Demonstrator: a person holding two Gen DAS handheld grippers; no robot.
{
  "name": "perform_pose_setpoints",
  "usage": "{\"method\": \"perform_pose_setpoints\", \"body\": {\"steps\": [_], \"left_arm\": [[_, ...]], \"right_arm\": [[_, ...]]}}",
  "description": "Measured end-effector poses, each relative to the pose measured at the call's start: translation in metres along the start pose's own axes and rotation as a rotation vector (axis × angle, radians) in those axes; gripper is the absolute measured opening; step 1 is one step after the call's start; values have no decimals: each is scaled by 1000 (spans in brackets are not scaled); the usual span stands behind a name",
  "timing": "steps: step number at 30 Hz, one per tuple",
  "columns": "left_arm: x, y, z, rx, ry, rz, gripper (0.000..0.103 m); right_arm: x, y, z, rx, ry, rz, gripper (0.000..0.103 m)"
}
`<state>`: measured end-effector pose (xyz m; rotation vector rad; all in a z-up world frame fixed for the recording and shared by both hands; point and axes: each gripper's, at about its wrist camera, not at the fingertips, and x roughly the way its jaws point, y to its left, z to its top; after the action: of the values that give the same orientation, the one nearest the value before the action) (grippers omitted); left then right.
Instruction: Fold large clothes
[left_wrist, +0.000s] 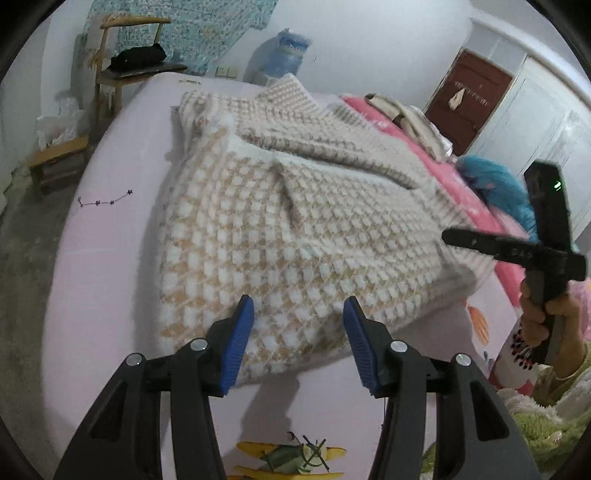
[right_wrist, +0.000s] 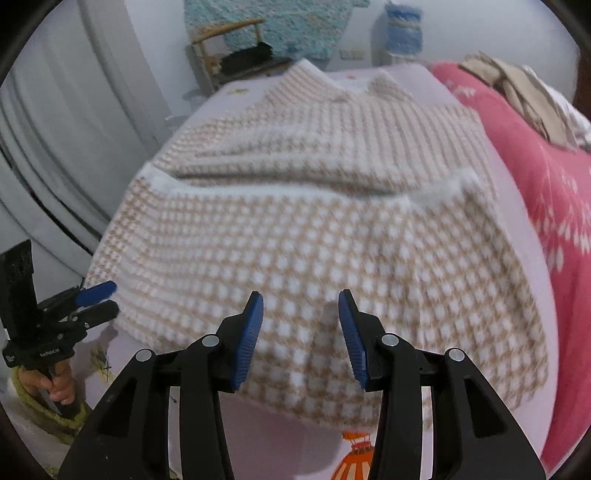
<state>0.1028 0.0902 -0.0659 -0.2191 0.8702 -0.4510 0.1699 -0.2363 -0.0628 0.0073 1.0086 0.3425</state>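
Note:
A large fuzzy beige-and-white checked sweater (left_wrist: 295, 221) lies partly folded on a pale pink bed sheet (left_wrist: 103, 229); it also fills the right wrist view (right_wrist: 314, 236). My left gripper (left_wrist: 298, 343) is open and empty, hovering over the sweater's near edge. My right gripper (right_wrist: 301, 339) is open and empty, above the sweater's near hem. The right gripper shows in the left wrist view (left_wrist: 546, 254), held at the bed's right. The left gripper shows at the left of the right wrist view (right_wrist: 98, 301).
A pink blanket (right_wrist: 554, 206) with folded clothes (right_wrist: 524, 92) lies along the bed's far right side. A wooden chair (left_wrist: 122, 66) and low stool (left_wrist: 55, 158) stand beside the bed. A blue item (left_wrist: 495, 184) lies on the blanket.

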Motion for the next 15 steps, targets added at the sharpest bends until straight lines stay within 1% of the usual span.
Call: {"method": "perform_pose_setpoints", "body": {"steps": [2, 6, 8, 10, 13, 15], "left_arm": [[0, 2, -1, 0, -7, -8, 49], [-2, 0, 1, 8, 8, 9, 49], [-3, -3, 4, 16, 13, 30, 49], [-7, -12, 8, 47, 0, 40, 49], [-15, -31, 15, 111, -39, 7, 50], [-12, -49, 21, 154, -51, -32, 52]], "right_arm": [[1, -3, -2, 20, 4, 2, 41], [-9, 0, -2, 4, -24, 9, 42], [-19, 3, -5, -14, -46, 20, 54], [-24, 5, -8, -30, -54, 14, 59], [-24, 8, -16, -44, -37, 4, 60], [-23, 10, -20, -47, -27, -12, 60]]}}
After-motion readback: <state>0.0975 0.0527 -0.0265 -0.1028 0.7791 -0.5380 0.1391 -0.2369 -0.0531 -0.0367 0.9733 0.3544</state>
